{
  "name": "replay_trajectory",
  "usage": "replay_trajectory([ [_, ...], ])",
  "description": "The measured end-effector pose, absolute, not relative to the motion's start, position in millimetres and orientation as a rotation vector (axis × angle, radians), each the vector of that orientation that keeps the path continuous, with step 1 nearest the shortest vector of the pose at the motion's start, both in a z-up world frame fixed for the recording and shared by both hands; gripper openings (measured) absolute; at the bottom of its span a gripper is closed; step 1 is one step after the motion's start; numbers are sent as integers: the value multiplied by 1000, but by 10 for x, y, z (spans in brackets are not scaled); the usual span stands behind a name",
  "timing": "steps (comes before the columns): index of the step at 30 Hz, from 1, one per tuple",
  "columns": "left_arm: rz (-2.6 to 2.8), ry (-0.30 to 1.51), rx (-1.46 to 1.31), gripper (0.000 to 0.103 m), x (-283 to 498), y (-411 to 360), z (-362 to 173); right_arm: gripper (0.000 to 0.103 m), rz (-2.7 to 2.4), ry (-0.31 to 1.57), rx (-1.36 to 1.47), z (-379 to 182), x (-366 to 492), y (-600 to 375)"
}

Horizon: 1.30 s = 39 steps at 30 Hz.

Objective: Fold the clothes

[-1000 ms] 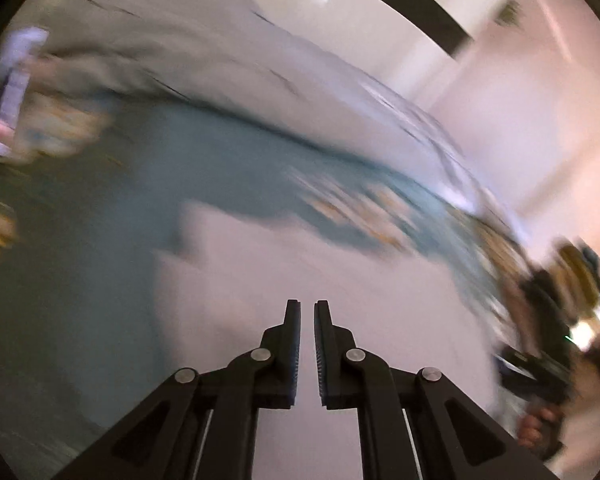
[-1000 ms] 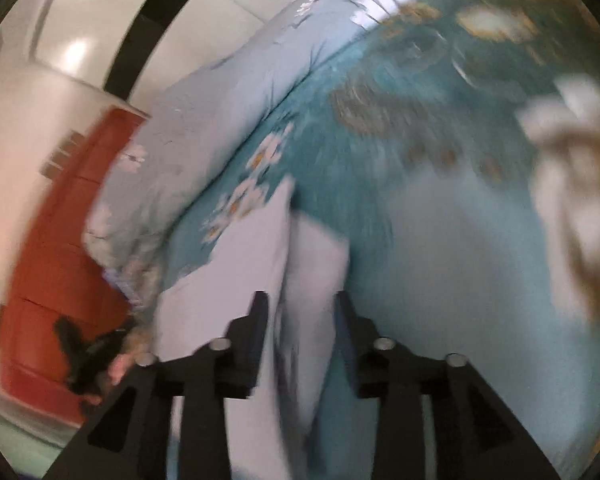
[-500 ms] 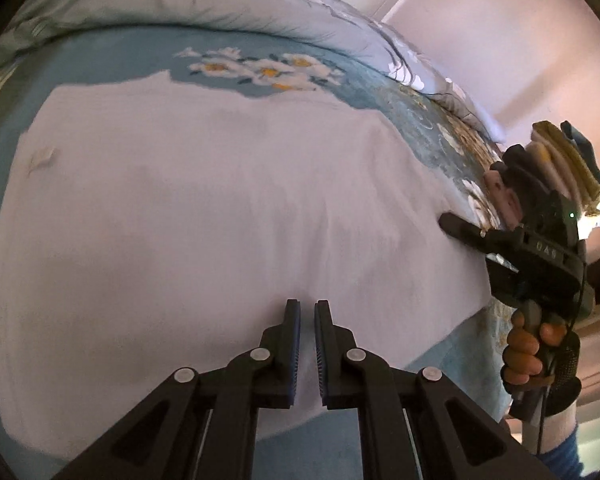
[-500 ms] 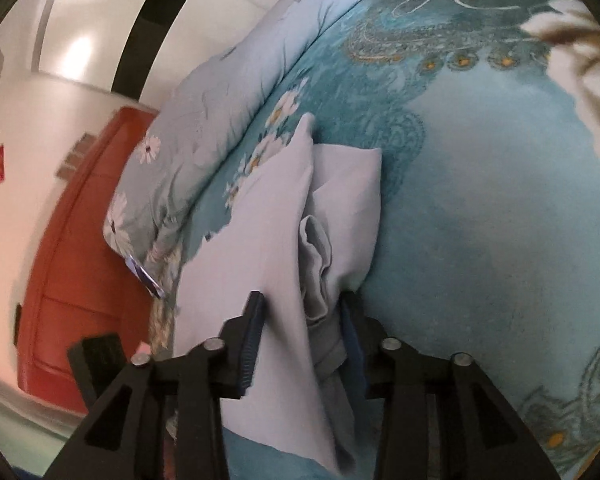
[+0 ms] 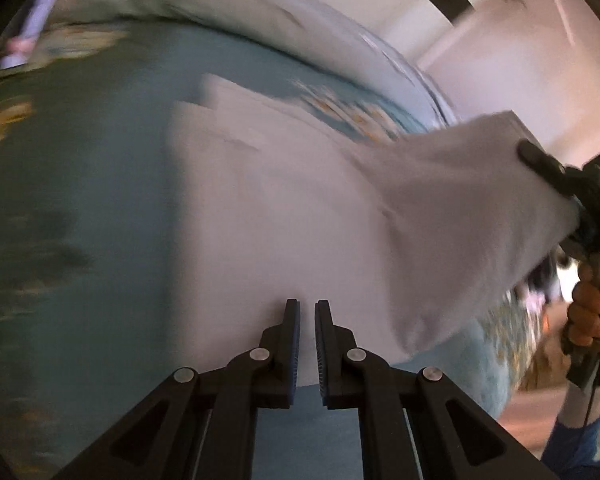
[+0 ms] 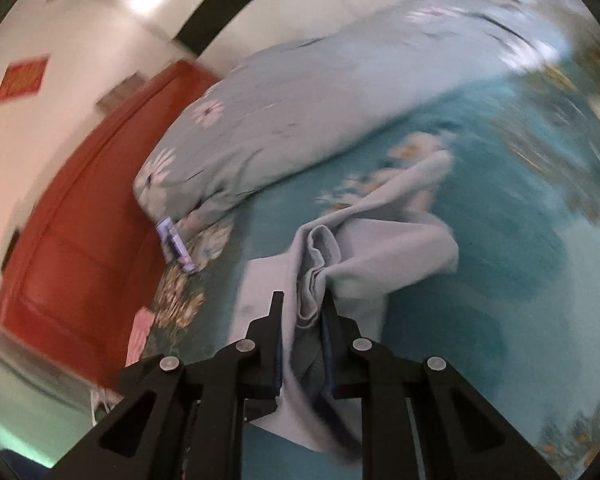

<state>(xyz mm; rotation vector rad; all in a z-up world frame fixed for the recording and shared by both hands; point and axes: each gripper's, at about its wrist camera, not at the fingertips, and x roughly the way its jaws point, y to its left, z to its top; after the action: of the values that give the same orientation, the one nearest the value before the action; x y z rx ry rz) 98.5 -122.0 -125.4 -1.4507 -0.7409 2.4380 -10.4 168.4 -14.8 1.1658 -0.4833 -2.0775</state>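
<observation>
- On the teal floral bedspread (image 5: pixel 80 200), a pale grey garment (image 5: pixel 268 208) lies mostly flat, spreading ahead of the left gripper (image 5: pixel 307 312).
- Left gripper: jaws nearly together with a thin gap, nothing visibly between them; tips sit over the garment's near edge.
- Garment's right side is lifted off the bed, pulled up toward the right gripper (image 5: pixel 540 164) at the frame's right edge.
- Right wrist view: right gripper (image 6: pixel 302 304) is clamped on a bunched fold of the garment (image 6: pixel 380 256); cloth fills the gap between the fingers and hangs below them.
- Grey floral pillow (image 6: pixel 300 112) lies beyond the garment, red door (image 6: pixel 72 220) to the left.
</observation>
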Motion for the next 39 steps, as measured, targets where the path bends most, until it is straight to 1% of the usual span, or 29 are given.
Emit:
replay_trajectory([
  [3, 2521, -835, -1424, 10, 1140, -1637, -1229, 16, -2027, -349, 1165, -58, -76, 1105],
  [4, 2548, -867, -1414, 13, 1191, -1775, -1221, 16, -2011, -307, 1176, -75, -67, 909],
  [5, 2575, -900, -1403, 16, 1243, -1914, -1212, 16, -1994, -258, 1191, -124, -44, 693],
  [6, 2585, -924, -1402, 17, 1273, -1980, -1227, 16, -1979, -223, 1213, -192, -21, 519],
  [10, 2592, -1002, -1392, 18, 1389, -2170, -1283, 16, -1936, -90, 1313, -553, 106, -68],
  [13, 2583, -1008, -1371, 19, 1420, -2176, -1287, 17, -1926, 8, 1365, -764, 230, -313],
  [15, 2563, -1019, -1352, 21, 1422, -2164, -1285, 22, -1929, 67, 1366, -797, 320, -396],
  [16, 2551, -1026, -1336, 23, 1417, -2150, -1276, 28, -1912, 74, 1356, -781, 366, -409],
  [17, 2537, -1033, -1319, 25, 1412, -2136, -1267, 33, -1883, 69, 1336, -742, 418, -397],
  [21, 2466, -1062, -1243, 30, 1381, -2053, -1206, 33, -1849, -7, 1254, -536, 567, -100],
  [23, 2425, -1077, -1199, 36, 1350, -1990, -1171, 36, -1921, -80, 1245, -476, 541, 201],
  [26, 2405, -1068, -1143, 38, 1246, -1887, -1070, 37, -2039, -207, 1279, -517, 478, 775],
  [29, 2442, -1015, -1137, 39, 1095, -1818, -931, 37, -2068, -367, 1353, -685, 451, 1225],
  [30, 2468, -971, -1121, 39, 1079, -1793, -861, 37, -2070, -413, 1372, -748, 465, 1344],
  [32, 2498, -893, -1104, 43, 1061, -1749, -748, 37, -2065, -460, 1390, -820, 494, 1458],
  [33, 2499, -861, -1105, 46, 1055, -1733, -709, 37, -2060, -473, 1394, -841, 511, 1491],
  [34, 2500, -829, -1105, 52, 1050, -1718, -669, 37, -2055, -484, 1396, -859, 528, 1521],
  [35, 2501, -798, -1105, 55, 1044, -1702, -630, 37, -2050, -485, 1394, -859, 532, 1529],
  [39, 2442, -757, -1228, 55, 1014, -1607, -862, 37, -2030, -488, 1379, -860, 526, 1482],
])
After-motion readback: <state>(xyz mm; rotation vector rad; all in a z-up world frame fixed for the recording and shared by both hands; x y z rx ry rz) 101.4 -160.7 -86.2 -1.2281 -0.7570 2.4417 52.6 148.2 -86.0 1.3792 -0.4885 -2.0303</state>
